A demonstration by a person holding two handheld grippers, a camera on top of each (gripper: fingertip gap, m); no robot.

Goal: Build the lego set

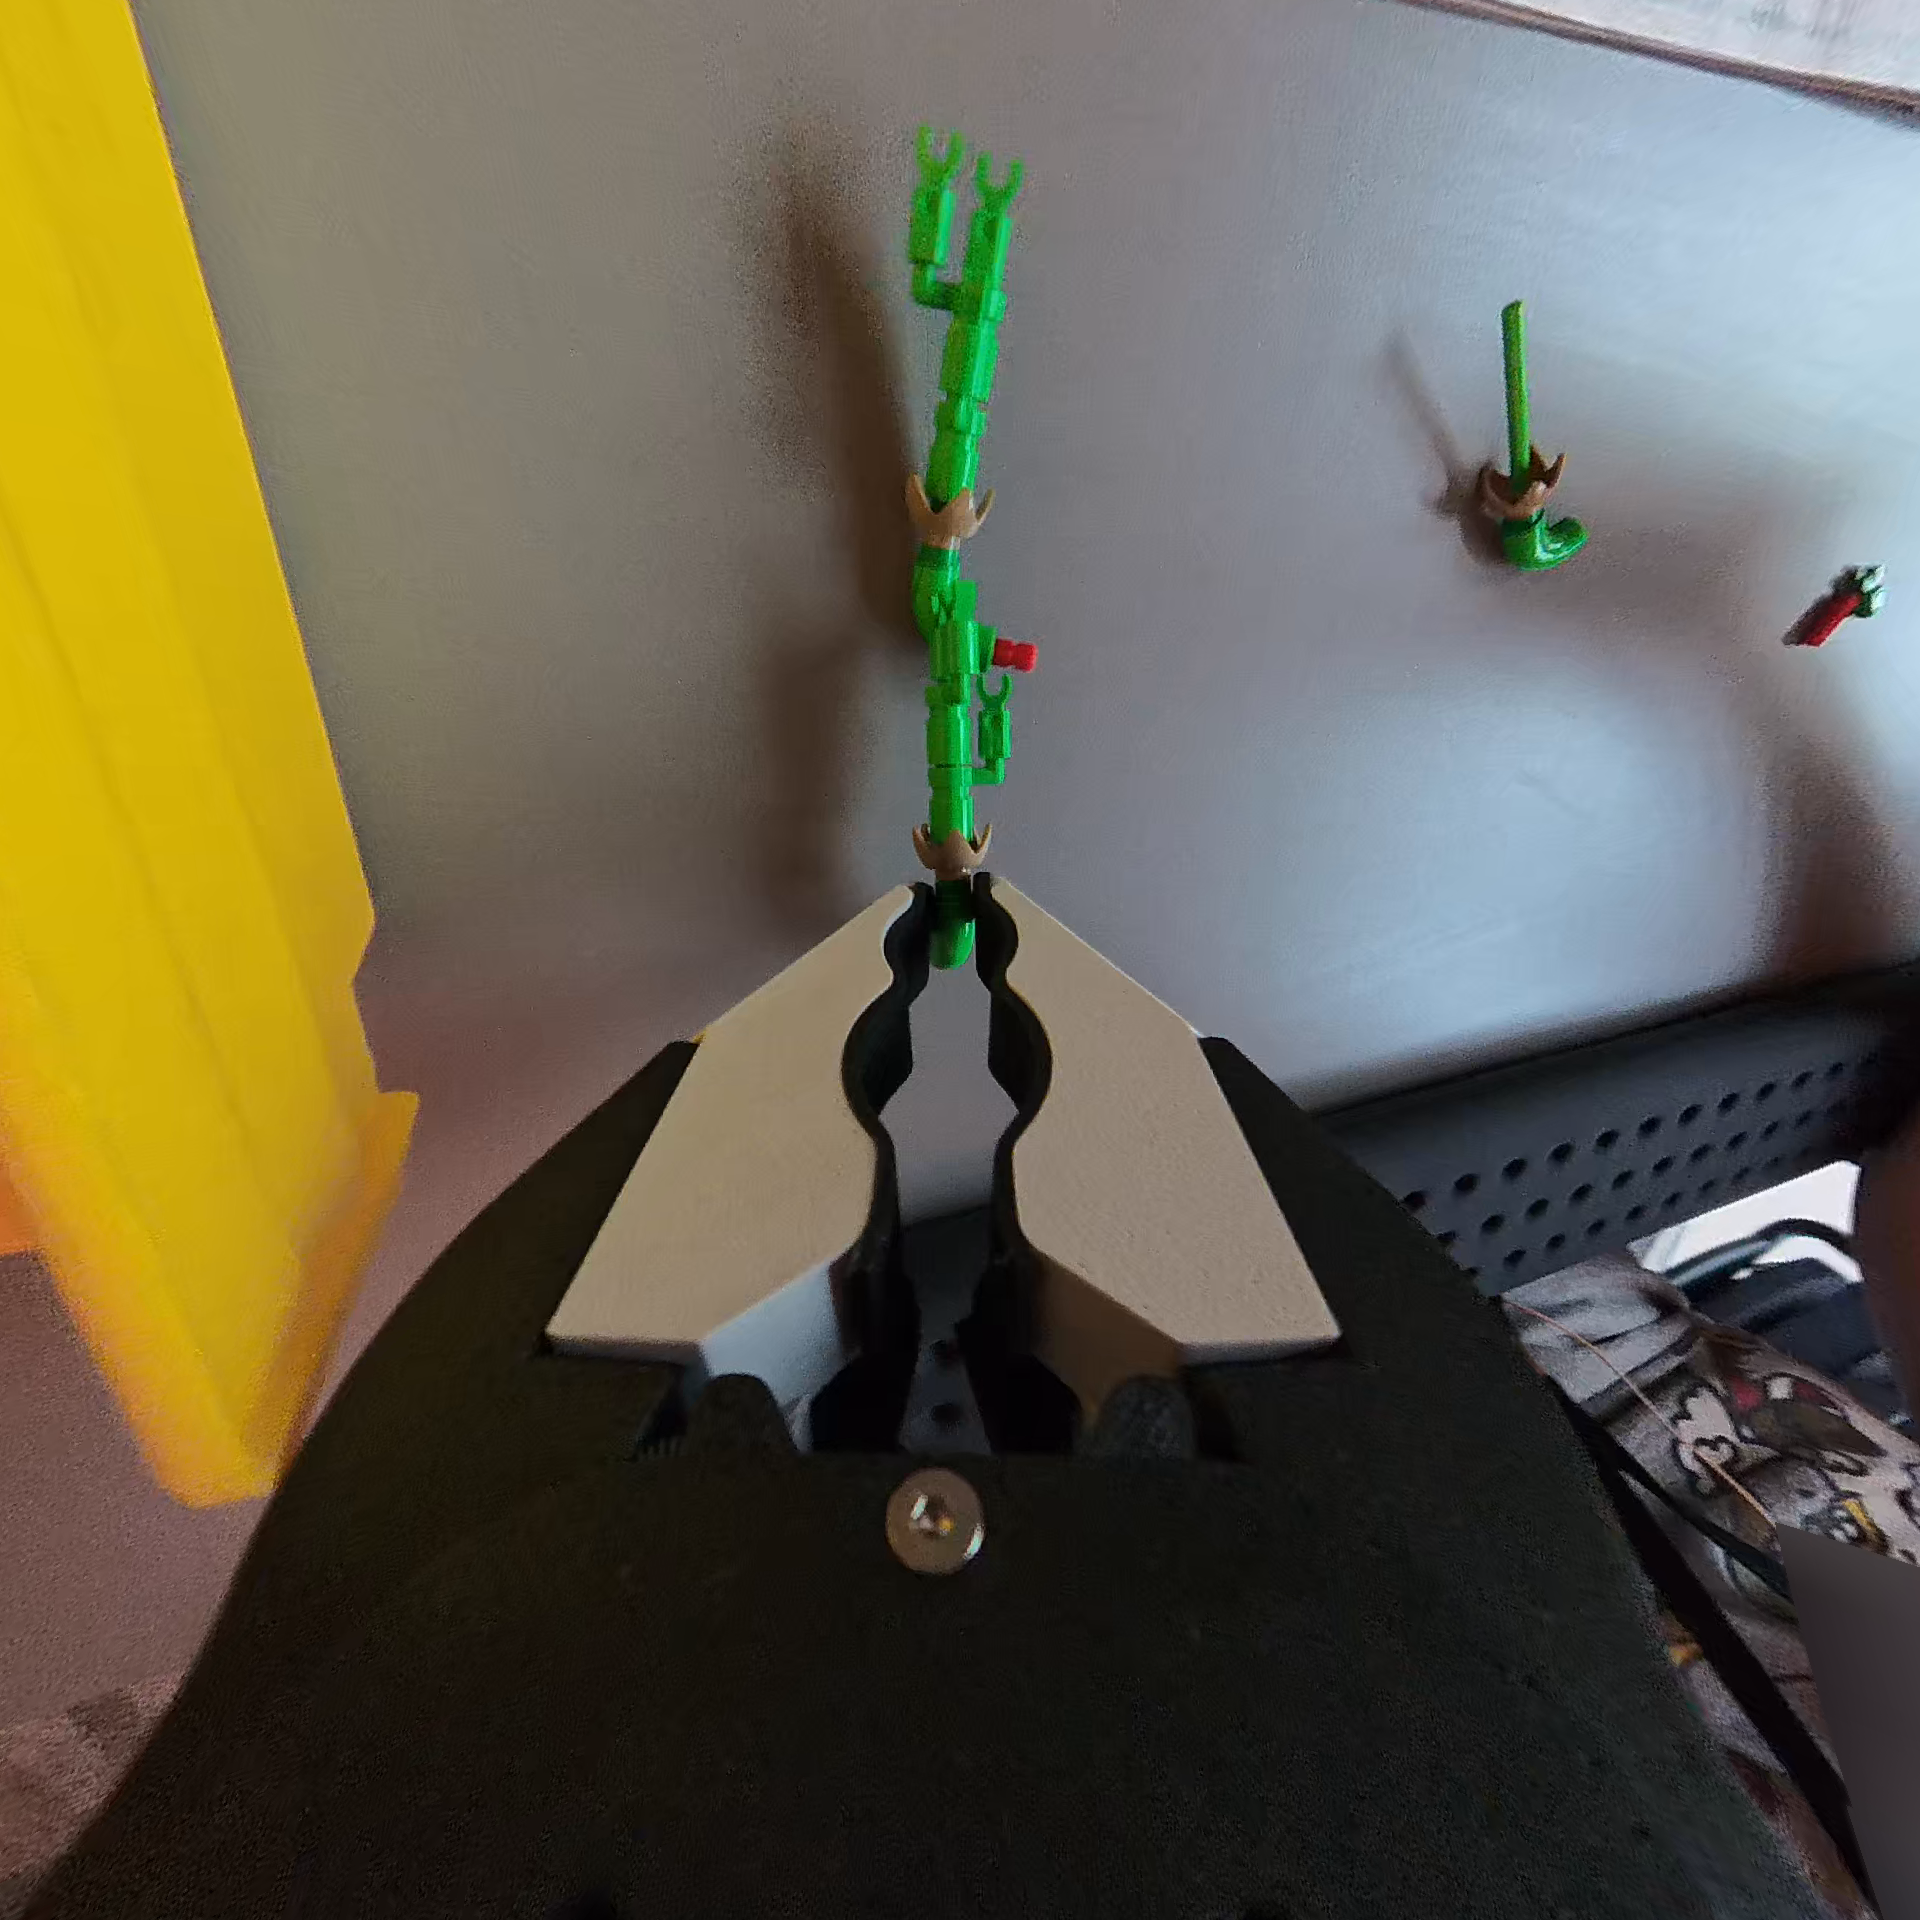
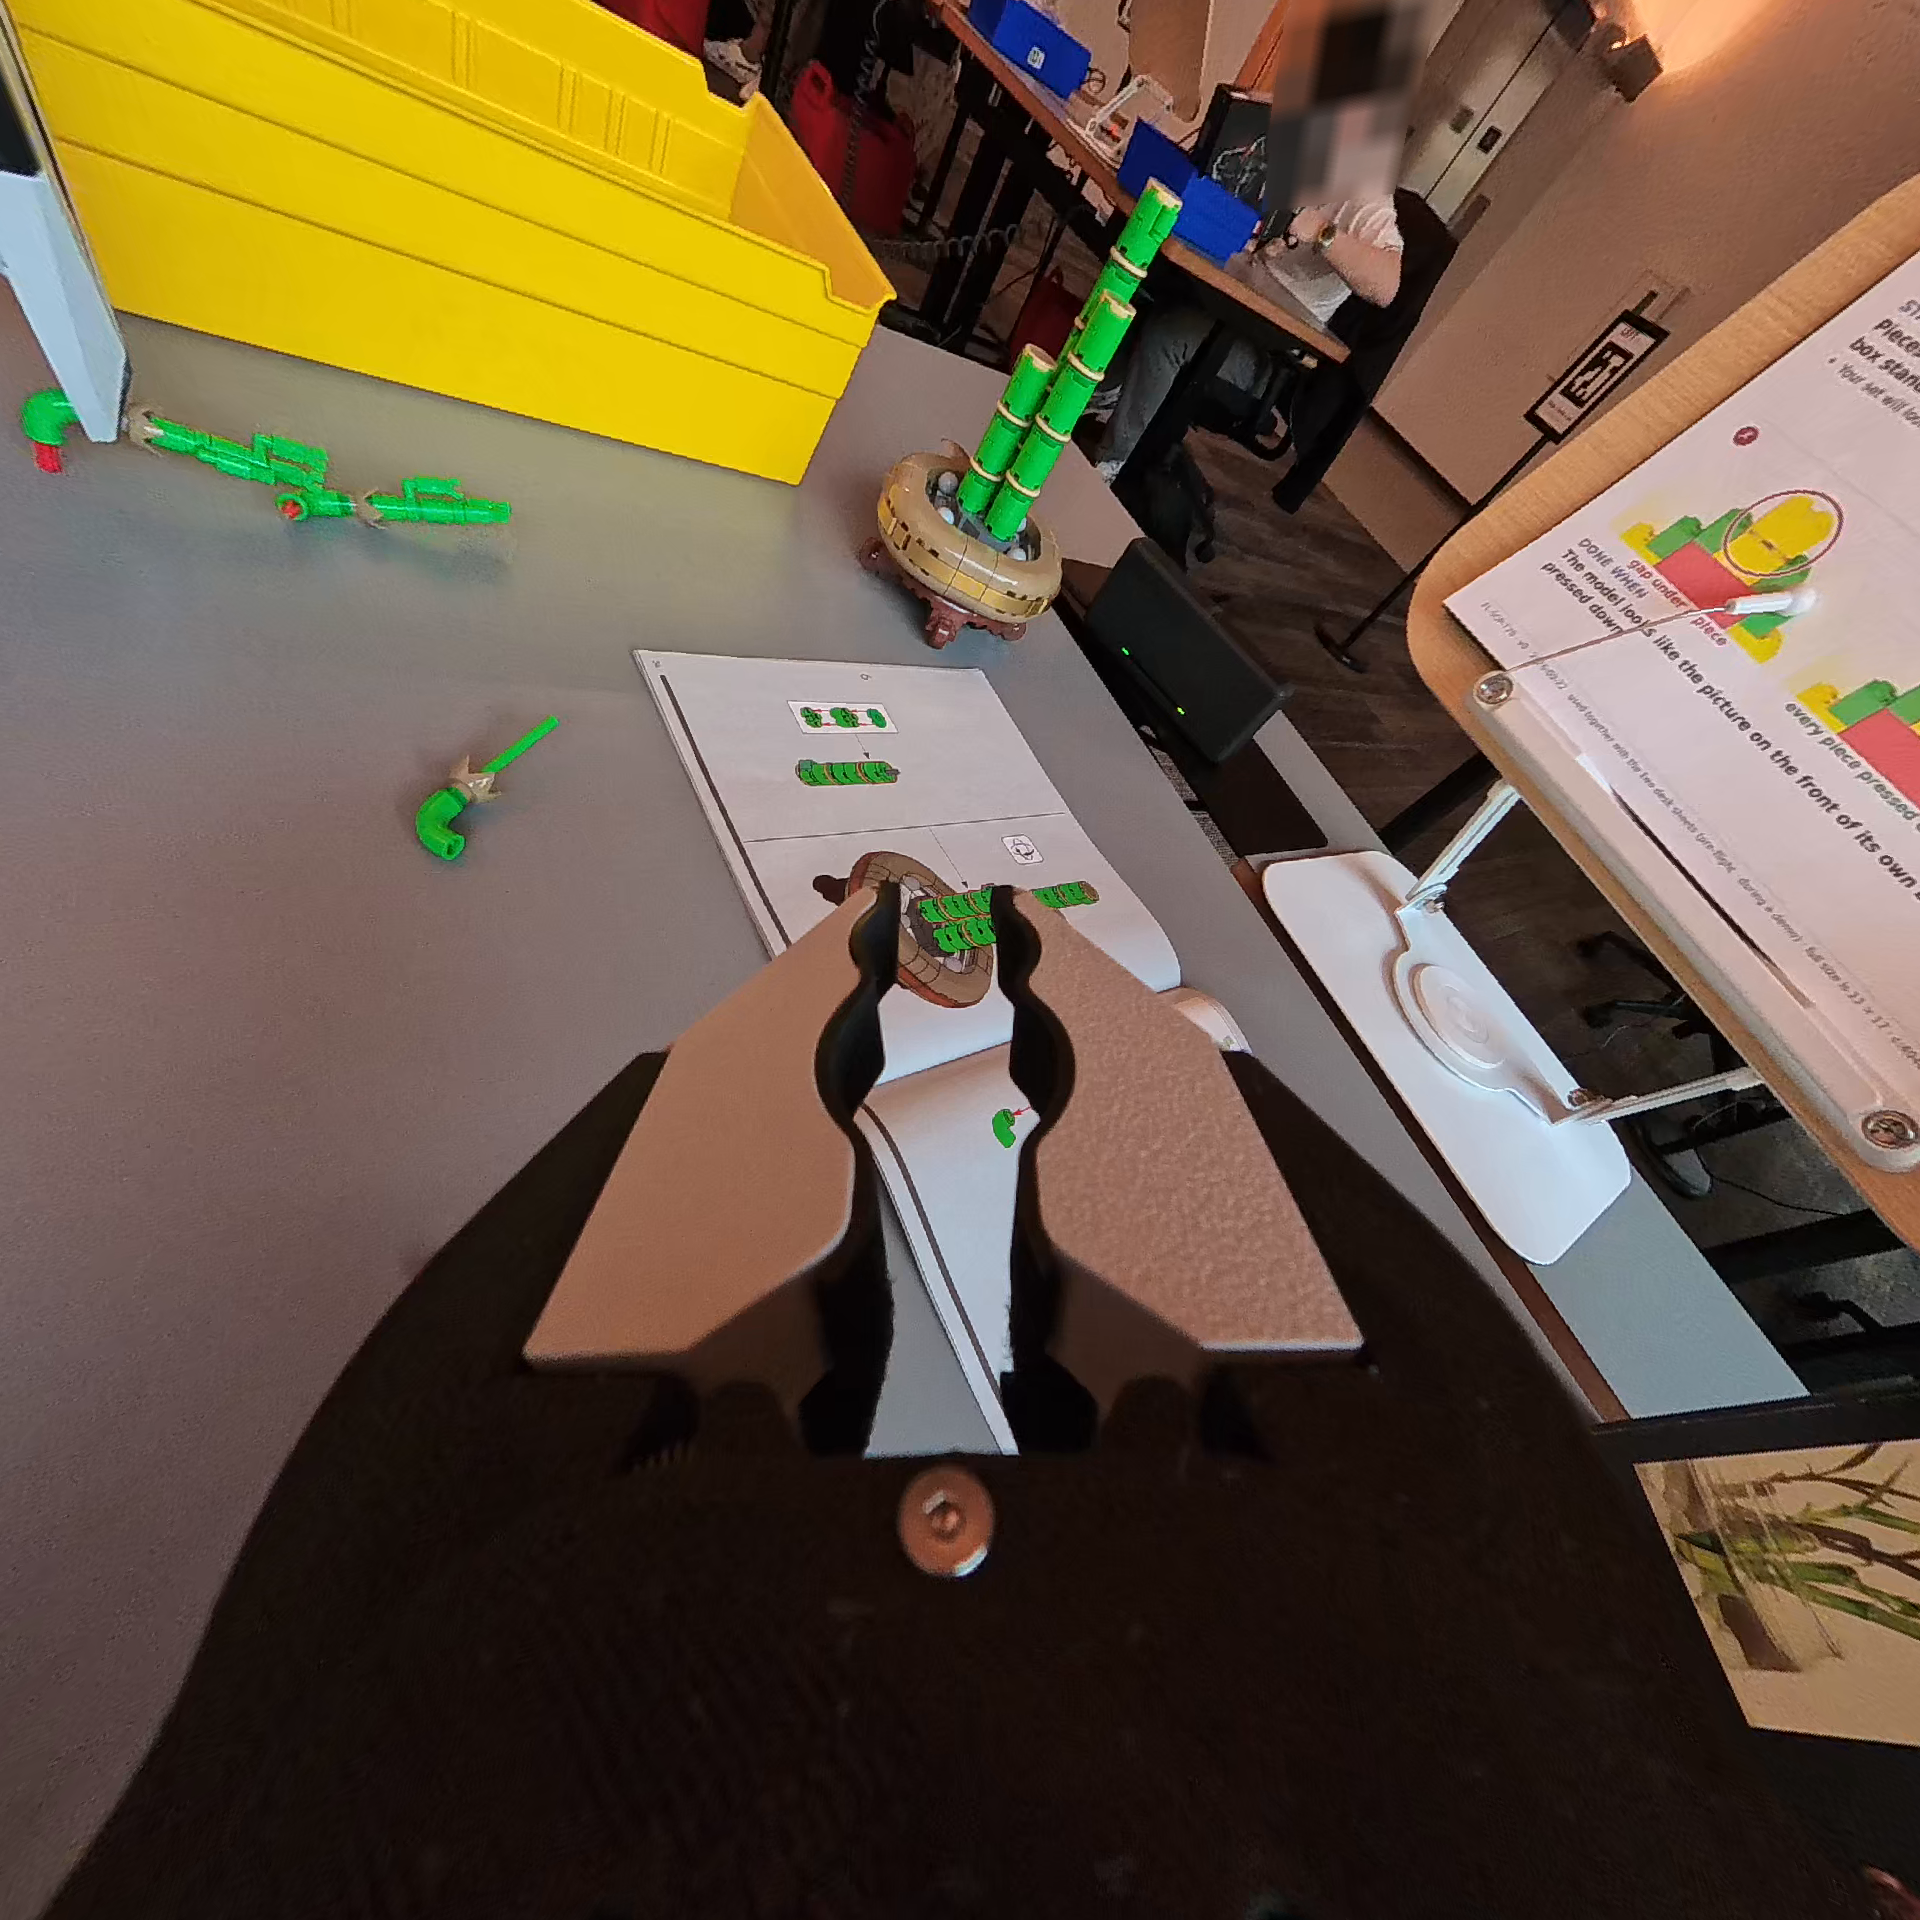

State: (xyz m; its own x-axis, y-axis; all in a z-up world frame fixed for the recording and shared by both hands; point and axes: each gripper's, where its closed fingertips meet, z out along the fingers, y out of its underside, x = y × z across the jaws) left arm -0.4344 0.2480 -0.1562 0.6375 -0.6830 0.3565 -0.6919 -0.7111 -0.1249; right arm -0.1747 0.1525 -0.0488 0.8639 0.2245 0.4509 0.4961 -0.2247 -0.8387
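Here the left gripper (image 1: 951, 914) is pinching the near end of a long green stem (image 1: 961, 540), its fingers closed on the stem's lowest segment just below a tan collar. The rest of the stem is stretching away from the tips over the grey table (image 1: 1351, 779); in the right wrist view it is lying along the tabletop at far left. Holding it by the very end is leaving its side clips and the small red peg (image 1: 1015, 654) free, probably so more pieces can go on.

The right gripper (image 2: 945, 914) is hovering over the open booklet (image 2: 831, 748), its jaws a narrow gap apart with nothing between them, likely waiting near the drawn step.

A shorter stem (image 1: 1525, 468) with a bent foot is lying loose to the right of the held one, well apart from it, and a tiny red-and-green bit (image 1: 1834, 613) is sitting farther right.

The pot (image 2: 966, 561) with its thick bamboo stalks (image 2: 1070, 374) is standing upright beyond the booklet, near the table's right edge. A yellow bin (image 2: 468, 260) is filling the far left, and a tilted instruction board (image 2: 1714, 675) is standing on the right.
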